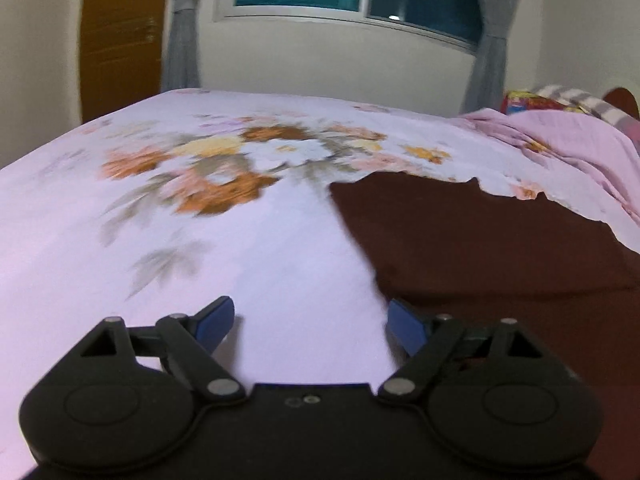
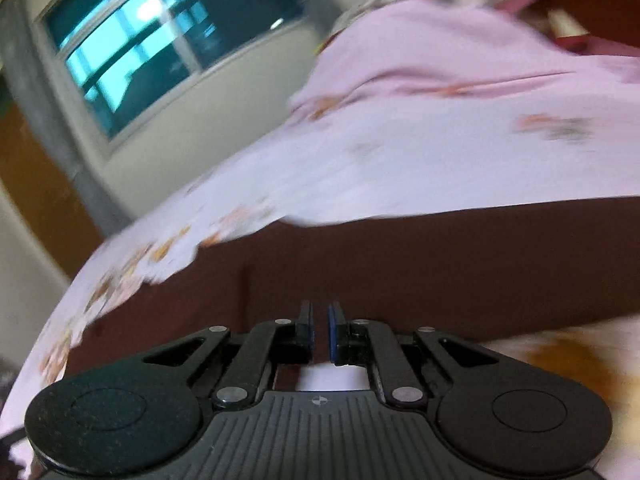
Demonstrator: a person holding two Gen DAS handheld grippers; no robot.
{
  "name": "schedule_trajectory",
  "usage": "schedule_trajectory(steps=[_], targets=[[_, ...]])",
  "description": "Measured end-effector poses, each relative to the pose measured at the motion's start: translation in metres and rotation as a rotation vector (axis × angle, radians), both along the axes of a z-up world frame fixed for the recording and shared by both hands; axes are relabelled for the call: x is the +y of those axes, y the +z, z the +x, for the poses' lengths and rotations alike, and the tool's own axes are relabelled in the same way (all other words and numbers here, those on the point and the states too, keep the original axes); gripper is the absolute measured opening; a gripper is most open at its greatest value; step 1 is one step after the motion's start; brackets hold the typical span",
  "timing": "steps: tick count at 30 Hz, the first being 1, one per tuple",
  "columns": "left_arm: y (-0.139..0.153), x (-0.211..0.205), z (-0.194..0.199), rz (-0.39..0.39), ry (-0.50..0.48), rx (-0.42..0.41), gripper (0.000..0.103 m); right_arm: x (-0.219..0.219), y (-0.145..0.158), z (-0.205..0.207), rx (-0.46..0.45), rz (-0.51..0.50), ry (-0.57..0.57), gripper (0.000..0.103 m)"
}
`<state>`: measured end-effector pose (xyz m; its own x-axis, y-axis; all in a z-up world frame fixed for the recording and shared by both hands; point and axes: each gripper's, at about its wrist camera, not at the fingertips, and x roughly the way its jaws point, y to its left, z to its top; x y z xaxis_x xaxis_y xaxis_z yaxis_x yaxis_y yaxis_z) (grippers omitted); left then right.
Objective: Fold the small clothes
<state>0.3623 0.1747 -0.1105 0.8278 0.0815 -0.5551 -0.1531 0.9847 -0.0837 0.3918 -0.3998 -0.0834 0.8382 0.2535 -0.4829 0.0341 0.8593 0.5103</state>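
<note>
Left wrist showed my left gripper (image 1: 310, 326) gaping, empty, cloth (image 1: 480, 248) just right; my right gripper (image 2: 320, 330) sat nearly closed at its near edge, grip unclear.

Floral bed (image 1: 240, 260), maroon garment (image 1: 480, 240) atop

- The left tongs (image 1: 310, 326) are spread wide, the two blue-padded fingertips (image 1: 214, 322) far apart with nothing between them.
- They sit level and point forward, low over what lies beneath.
- The right tongs (image 2: 320, 330) are drawn nearly together, only a thin slit left between the blue pads (image 2: 332, 334).
- Whether anything is pinched in that slit cannot be told.
- The right wrist is rolled, so its view sits tilted.
</note>
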Motion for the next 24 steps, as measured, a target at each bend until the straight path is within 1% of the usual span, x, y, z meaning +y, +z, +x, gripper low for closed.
schedule_trajectory(steps=[1,2,3,4,6,8,10,12,14,15,16,19,21,24], targets=[[-0.002,0.003,-0.011,0.003,0.006,0.008,0.084,-0.019,-0.001,-0.016,-0.009,0.0,-0.045,0.014],[-0.004,0.006,-0.021,0.009,0.018,0.018,0.084,-0.036,-0.002,-0.031,-0.012,0.004,-0.099,0.04],[-0.005,0.009,-0.03,0.01,0.041,0.027,0.085,-0.055,-0.003,-0.044,-0.018,0.017,-0.16,0.062],[-0.007,0.013,-0.039,-0.002,0.061,0.035,0.085,-0.077,-0.006,-0.062,-0.024,0.029,-0.235,0.091],[-0.01,0.02,-0.054,-0.038,0.086,0.034,0.087,-0.114,-0.012,-0.092,-0.046,0.078,-0.32,0.091],[-0.013,0.023,-0.063,-0.059,0.1,0.026,0.088,-0.152,-0.018,-0.119,-0.059,0.144,-0.431,0.077],[-0.016,0.025,-0.065,-0.079,0.094,0.02,0.091,-0.187,-0.028,-0.145,-0.06,0.232,-0.539,0.073],[-0.018,0.026,-0.06,-0.081,0.092,0.038,0.093,-0.214,-0.034,-0.162,-0.038,0.286,-0.617,0.071],[-0.02,0.022,-0.057,-0.061,0.086,0.053,0.096,-0.233,-0.042,-0.174,-0.029,0.35,-0.678,0.07],[-0.02,0.021,-0.055,-0.05,0.086,0.057,0.096,-0.24,-0.045,-0.177,-0.03,0.378,-0.692,0.069],[-0.021,0.019,-0.056,-0.043,0.086,0.057,0.097,-0.245,-0.046,-0.176,-0.032,0.391,-0.695,0.065],[-0.022,0.019,-0.058,-0.047,0.087,0.052,0.097,-0.25,-0.044,-0.167,-0.029,0.371,-0.683,0.065],[-0.022,0.02,-0.058,-0.05,0.087,0.051,0.097,-0.253,-0.045,-0.162,-0.029,0.383,-0.681,0.065],[-0.023,0.019,-0.058,-0.049,0.088,0.051,0.098,-0.253,-0.049,-0.146,-0.015,0.349,-0.655,0.06]])
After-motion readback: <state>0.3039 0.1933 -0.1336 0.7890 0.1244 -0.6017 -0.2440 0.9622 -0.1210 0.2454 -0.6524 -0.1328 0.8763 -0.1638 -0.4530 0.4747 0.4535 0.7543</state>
